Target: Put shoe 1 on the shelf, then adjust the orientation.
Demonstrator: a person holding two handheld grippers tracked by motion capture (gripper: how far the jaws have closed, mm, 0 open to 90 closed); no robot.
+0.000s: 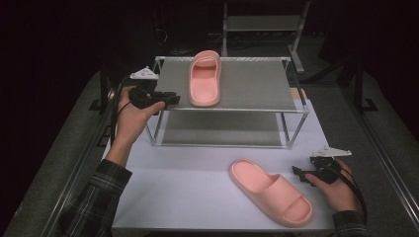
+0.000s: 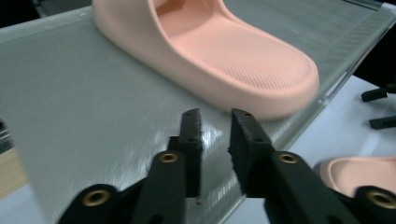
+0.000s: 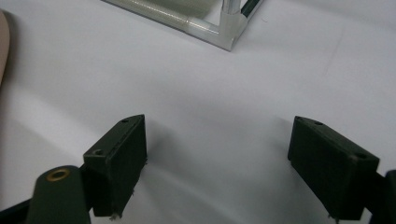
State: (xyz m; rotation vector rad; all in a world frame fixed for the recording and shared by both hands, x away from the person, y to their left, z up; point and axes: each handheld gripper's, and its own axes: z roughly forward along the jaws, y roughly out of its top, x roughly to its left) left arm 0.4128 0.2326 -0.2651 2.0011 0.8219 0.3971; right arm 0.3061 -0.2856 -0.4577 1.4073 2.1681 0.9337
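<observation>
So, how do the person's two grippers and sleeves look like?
Both the left gripper and the right gripper are black, with two flat block-shaped jaws, brass-coloured rivets at the joints, a pale grey three-cornered plate on top and a black cable trailing back. The sleeves are dark plaid with thin light lines.

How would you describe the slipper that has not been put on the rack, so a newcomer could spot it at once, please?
Start from the metal two-shelf rack at the middle of the white table. In front of it, near the right gripper, lies a pink slipper flat on the tabletop. Its twin sits up on the rack's top shelf; this one lies at an angle below.
</observation>
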